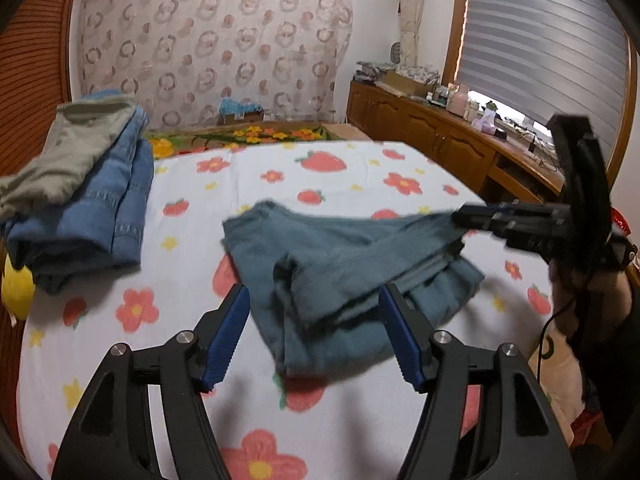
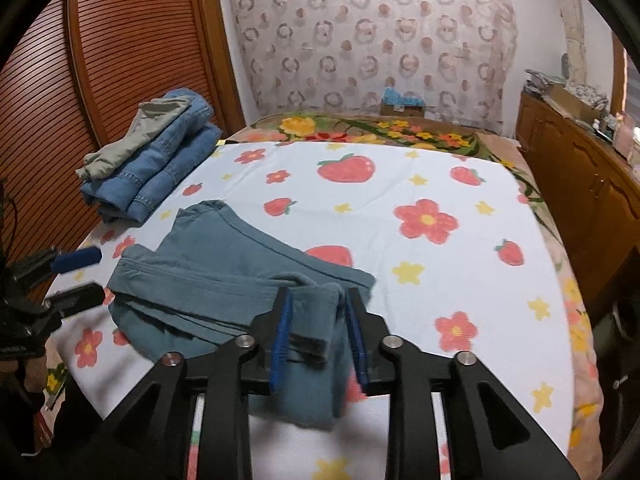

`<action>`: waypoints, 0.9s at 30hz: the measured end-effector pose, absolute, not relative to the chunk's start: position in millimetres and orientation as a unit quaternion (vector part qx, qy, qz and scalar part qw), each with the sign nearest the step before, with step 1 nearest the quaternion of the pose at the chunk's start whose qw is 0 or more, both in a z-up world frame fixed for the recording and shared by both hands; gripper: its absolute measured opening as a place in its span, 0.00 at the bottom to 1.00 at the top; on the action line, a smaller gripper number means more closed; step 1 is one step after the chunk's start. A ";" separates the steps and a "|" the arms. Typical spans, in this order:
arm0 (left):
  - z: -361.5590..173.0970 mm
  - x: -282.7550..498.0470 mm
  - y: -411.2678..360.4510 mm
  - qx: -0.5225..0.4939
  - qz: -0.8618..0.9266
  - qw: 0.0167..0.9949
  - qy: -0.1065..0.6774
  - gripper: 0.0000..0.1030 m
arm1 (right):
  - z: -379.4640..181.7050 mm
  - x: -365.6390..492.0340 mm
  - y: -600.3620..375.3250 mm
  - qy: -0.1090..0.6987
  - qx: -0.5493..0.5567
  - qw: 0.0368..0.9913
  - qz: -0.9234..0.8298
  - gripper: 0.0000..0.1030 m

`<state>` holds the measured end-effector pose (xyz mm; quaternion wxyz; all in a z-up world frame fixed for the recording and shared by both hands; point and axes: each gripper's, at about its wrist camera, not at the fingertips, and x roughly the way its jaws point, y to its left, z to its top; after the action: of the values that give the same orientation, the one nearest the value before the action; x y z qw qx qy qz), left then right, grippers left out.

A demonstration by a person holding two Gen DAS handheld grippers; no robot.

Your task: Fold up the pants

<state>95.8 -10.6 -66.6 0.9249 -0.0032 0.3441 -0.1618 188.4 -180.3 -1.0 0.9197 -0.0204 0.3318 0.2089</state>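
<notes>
Pants folded and let go, or nearly so

Nearest you, your left gripper [image 1: 312,336] stands spread wide with no cloth between its pads, and your right gripper [image 2: 318,336] is parted a little, the teal pants [image 1: 340,256] between its pads but apparently unpinched. They lie in a loose bundle on the strawberry sheet [image 2: 420,288]; squaring remains. Beyond, the stacked jeans [image 1: 112,200] wait.
</notes>
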 end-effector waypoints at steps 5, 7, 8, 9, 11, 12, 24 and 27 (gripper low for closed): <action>-83.6 91.9 -9.0 0.000 -0.158 0.918 0.365 0.66 | -7.4 172.3 -198.2 0.343 -0.013 0.914 0.216 0.33; -89.9 91.6 -9.1 0.001 -0.159 0.914 0.373 0.66 | -13.6 166.1 -201.8 0.356 -0.015 0.907 0.224 0.33; -92.2 91.6 -9.3 0.001 -0.160 0.913 0.375 0.66 | -16.9 163.4 -202.7 0.361 -0.016 0.905 0.225 0.33; -95.2 91.7 -9.9 0.001 -0.162 0.911 0.379 0.66 | -19.6 161.1 -203.9 0.365 -0.017 0.903 0.225 0.33; -98.1 91.9 -13.1 0.004 -0.170 0.907 0.386 0.66 | -26.4 156.8 -205.6 0.372 -0.012 0.898 0.232 0.32; -99.0 91.8 -15.3 0.007 -0.172 0.906 0.387 0.66 | -28.8 156.2 -206.1 0.376 -0.009 0.896 0.235 0.33; -105.3 103.8 -18.6 0.021 -0.155 0.905 0.397 0.56 | -34.7 160.8 -199.6 0.387 -0.025 0.889 0.243 0.32; -107.0 105.9 -19.5 0.016 -0.169 0.900 0.400 0.45 | -35.2 159.4 -196.0 0.384 -0.034 0.889 0.247 0.23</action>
<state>105.9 -19.5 -107.0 0.9003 0.0164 0.4005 -0.1695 159.4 -196.0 -35.2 0.8890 -0.0340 0.3837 0.2474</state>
